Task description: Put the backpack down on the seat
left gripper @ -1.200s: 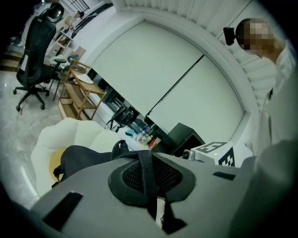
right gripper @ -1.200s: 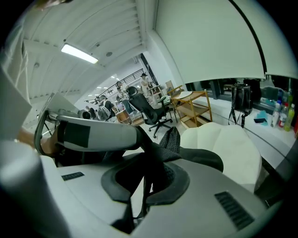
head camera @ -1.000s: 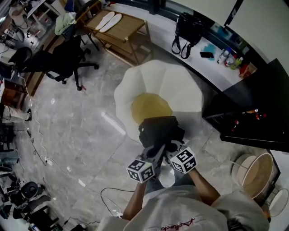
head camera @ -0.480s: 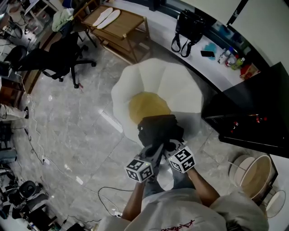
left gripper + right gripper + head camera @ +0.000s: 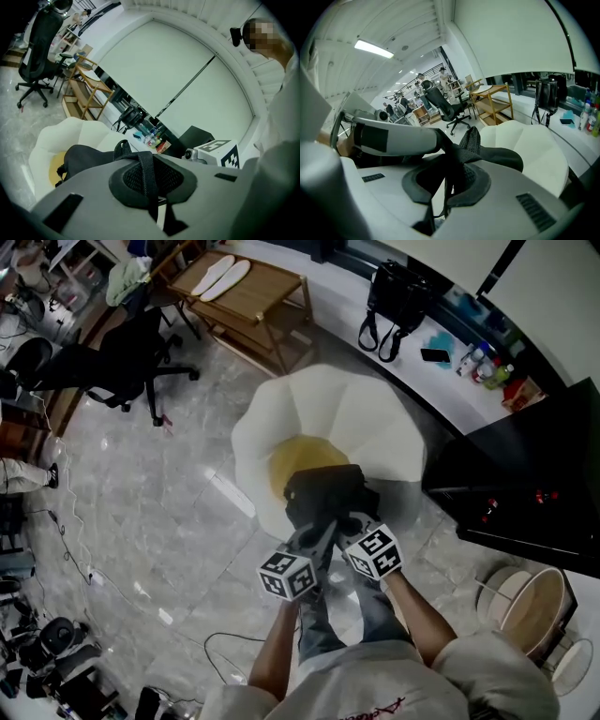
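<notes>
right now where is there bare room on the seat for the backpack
Bare: the seat's white petals toward the counter, and the yellow centre left of the backpack. Crowded: the near edge, under the backpack.

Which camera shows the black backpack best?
The head view: it shows most of the backpack from above, over the white seat. The left gripper view shows only its top and a strap; the right gripper view shows just another strap and one dark edge.
</notes>
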